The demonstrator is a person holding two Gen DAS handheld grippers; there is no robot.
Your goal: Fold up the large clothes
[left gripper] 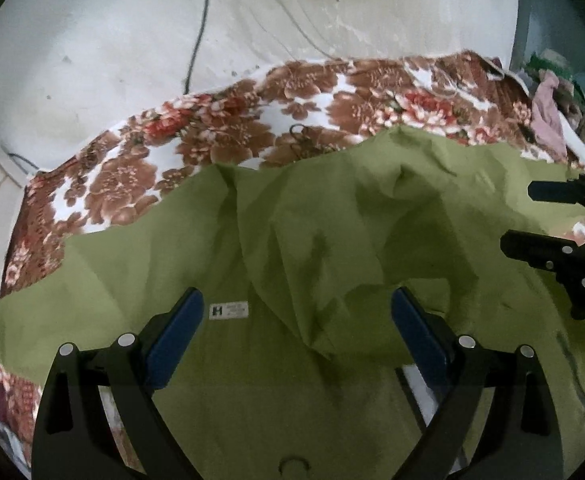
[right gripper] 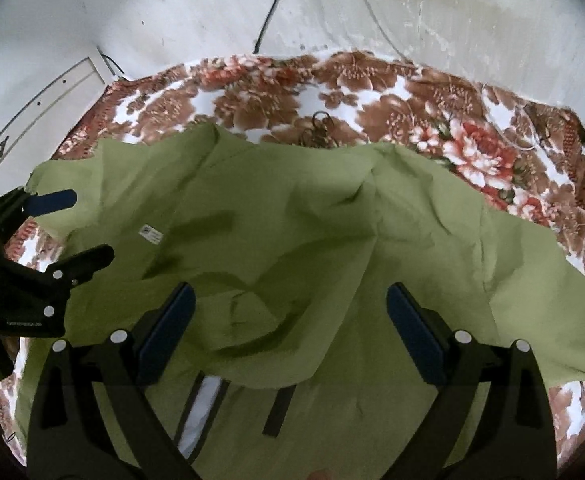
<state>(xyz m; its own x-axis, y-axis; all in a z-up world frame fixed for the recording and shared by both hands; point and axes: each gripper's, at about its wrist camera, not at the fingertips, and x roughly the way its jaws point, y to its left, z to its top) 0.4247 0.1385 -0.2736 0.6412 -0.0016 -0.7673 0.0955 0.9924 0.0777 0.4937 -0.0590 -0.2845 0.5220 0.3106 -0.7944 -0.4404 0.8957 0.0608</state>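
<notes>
Both grippers hung with jaws spread wide and nothing between the pads, the left gripper [left gripper: 297,308] and right gripper [right gripper: 291,304] side by side above the rumpled olive-green garment [left gripper: 332,216], which lay below and ahead of them on a brown floral blanket [left gripper: 220,128], its white label [left gripper: 229,311] just inside the left gripper's left finger.

A floral bedspread [left gripper: 228,128] carries the rumpled green cloth [left gripper: 332,220], spread wide

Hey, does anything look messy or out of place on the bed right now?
Yes. The green cloth lies rumpled, with a loose flap bunched across its middle instead of a flat fold. A small ring of keys or similar sits on the flowered blanket just beyond its far edge.
</notes>
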